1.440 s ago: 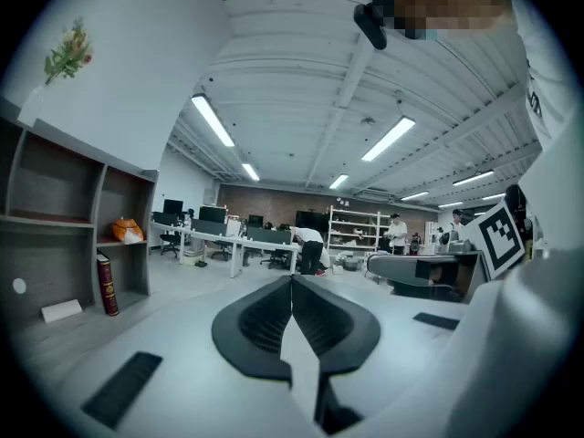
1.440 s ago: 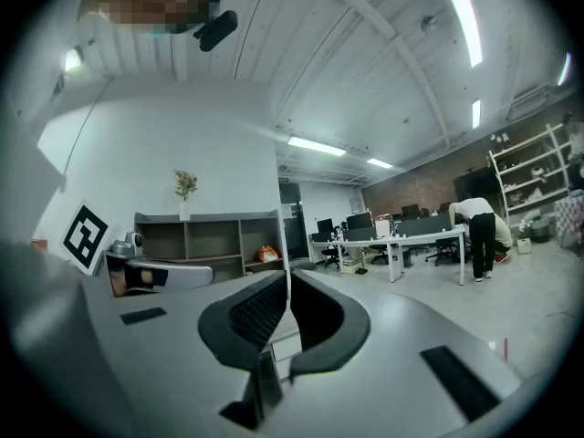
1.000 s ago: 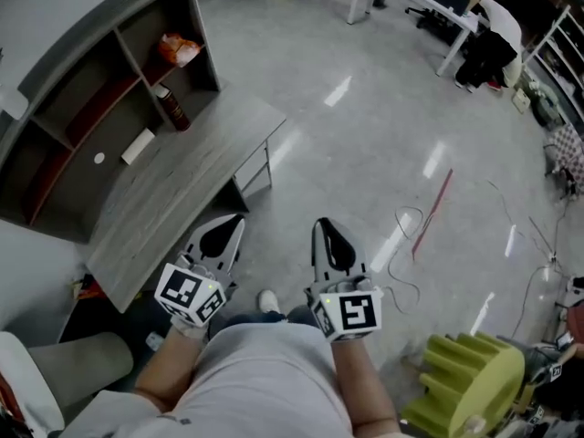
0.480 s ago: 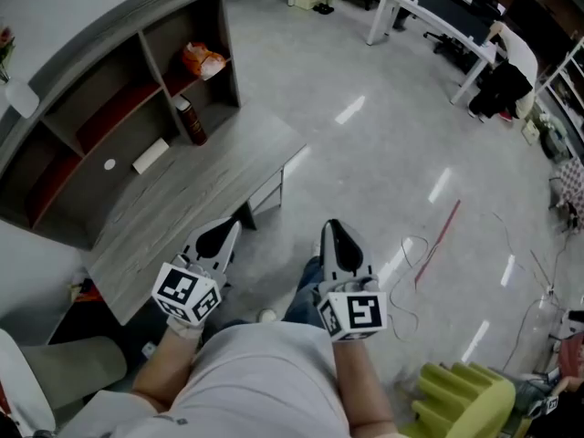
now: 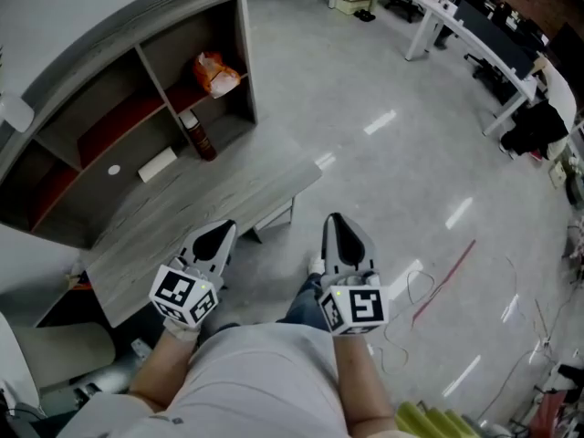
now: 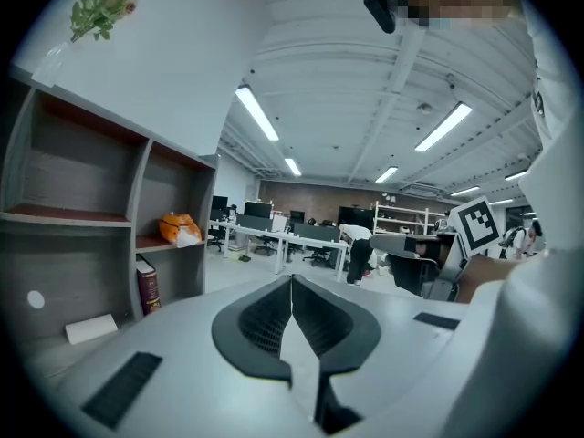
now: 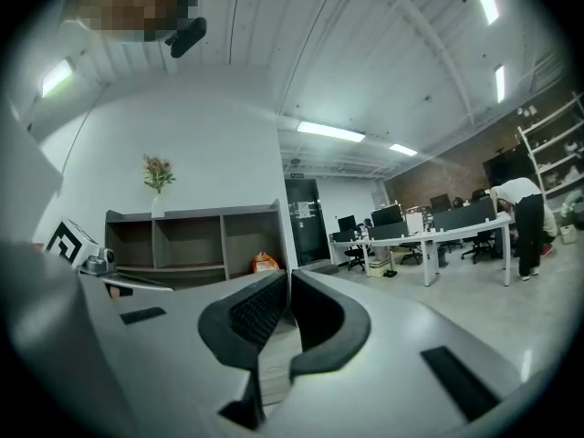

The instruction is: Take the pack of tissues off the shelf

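Note:
The white pack of tissues [image 5: 157, 164] lies flat in the shelf's [image 5: 109, 80] lower middle bay, and shows small at the lower left of the left gripper view [image 6: 91, 328]. My left gripper [image 5: 222, 231] is shut and holds nothing; it hangs near the grey desk's front edge, well short of the shelf. My right gripper [image 5: 336, 221] is also shut and empty, over the floor to the right. In the left gripper view the jaws [image 6: 292, 281] meet in a closed line. In the right gripper view the jaws [image 7: 285, 286] touch, with the shelf [image 7: 192, 240] far behind.
A grey wooden desk [image 5: 201, 213] stands between me and the shelf. An orange bag [image 5: 216, 71] and a dark red bottle-like thing [image 5: 199, 137] sit in the right bays, a white disc [image 5: 113, 170] left of the pack. White office desks [image 5: 474, 35] stand far right; a red cable [image 5: 447, 276] lies on the floor.
The shelf and desk have slid right and grown larger in the head view as I step closer. Both grippers stay shut, held low in front of me.

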